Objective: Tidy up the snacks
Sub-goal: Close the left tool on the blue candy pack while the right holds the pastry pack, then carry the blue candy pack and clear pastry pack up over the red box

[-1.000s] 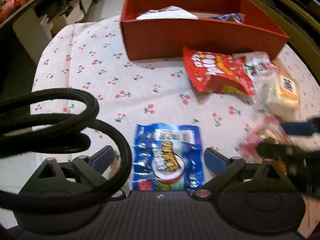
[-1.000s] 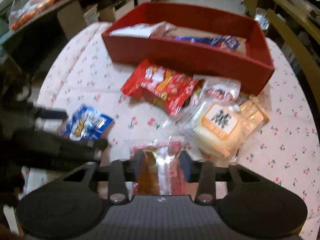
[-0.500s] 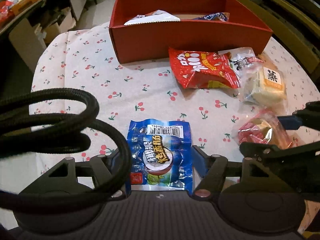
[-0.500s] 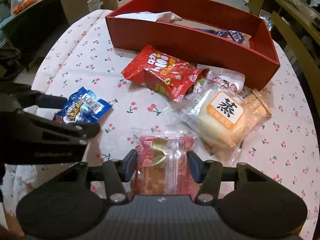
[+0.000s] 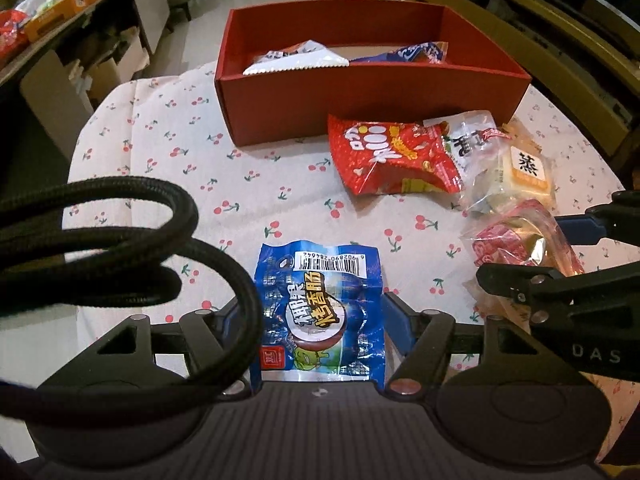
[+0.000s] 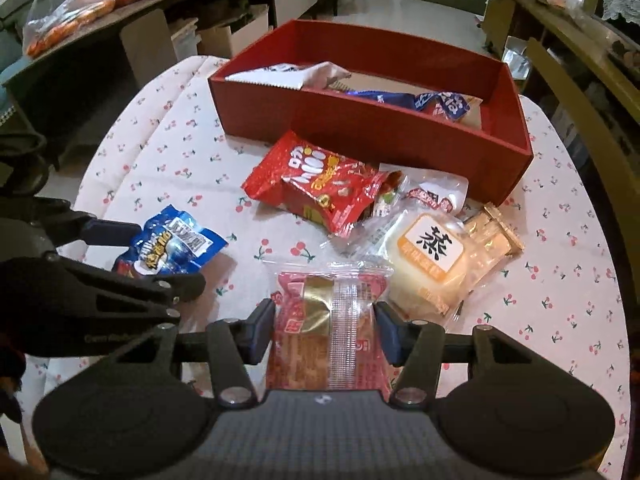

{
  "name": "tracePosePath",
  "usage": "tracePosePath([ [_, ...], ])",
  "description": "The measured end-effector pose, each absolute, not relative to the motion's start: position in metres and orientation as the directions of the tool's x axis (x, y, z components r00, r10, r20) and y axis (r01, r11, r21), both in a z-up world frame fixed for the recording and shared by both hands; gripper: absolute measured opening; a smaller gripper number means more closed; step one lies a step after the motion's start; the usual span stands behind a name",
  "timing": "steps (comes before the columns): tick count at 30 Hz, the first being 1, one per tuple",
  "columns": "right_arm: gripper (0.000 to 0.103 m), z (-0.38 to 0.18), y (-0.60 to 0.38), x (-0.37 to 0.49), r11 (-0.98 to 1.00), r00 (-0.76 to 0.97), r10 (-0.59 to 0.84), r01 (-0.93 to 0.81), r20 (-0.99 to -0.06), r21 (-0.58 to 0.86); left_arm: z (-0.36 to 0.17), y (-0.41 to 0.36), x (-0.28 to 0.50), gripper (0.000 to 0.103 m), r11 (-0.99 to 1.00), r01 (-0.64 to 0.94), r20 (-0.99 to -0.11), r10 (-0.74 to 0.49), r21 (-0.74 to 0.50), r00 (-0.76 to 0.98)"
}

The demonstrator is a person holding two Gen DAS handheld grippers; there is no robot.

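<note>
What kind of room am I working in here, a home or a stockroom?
Likely a lived-in room used for storage, hard to say which. A table with a cherry-print cloth holds a red box of snacks; cardboard boxes sit on the tiled floor under a side counter piled with packaged goods.

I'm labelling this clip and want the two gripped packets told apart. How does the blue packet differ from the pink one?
The blue packet is opaque blue foil with a barcode near its top edge; the pink packet is see-through with a gold band.
The blue packet sits between the fingers of the left gripper; the pink packet sits in the right gripper.
Both are flat sealed snacks, outside the red box.
</note>
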State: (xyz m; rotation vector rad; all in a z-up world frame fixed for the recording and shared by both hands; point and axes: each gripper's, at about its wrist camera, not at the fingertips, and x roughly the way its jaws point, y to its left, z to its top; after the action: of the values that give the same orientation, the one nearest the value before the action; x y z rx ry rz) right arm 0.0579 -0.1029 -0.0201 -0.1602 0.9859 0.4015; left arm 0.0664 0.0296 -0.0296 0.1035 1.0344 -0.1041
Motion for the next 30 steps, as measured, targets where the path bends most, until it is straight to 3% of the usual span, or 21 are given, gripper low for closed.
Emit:
tracePosePath([
  [17, 0.072, 0.010, -0.108, 0.068, 0.923, 0.554, 0.299, -0.373, -0.777, 0.089, -0.006, 0.031, 0.081, 0.075, 0.992, 0.123, -0.827, -0.069, 0.001, 0.557],
  [30, 0.072, 0.037, -0.115, 0.125, 0.946, 0.639, 0.286, -0.309, -0.714, 0.102, 0.023, 0.025, 0.142, 0.074, 0.993, 0.115, -0.772, -0.058, 0.020, 0.633],
])
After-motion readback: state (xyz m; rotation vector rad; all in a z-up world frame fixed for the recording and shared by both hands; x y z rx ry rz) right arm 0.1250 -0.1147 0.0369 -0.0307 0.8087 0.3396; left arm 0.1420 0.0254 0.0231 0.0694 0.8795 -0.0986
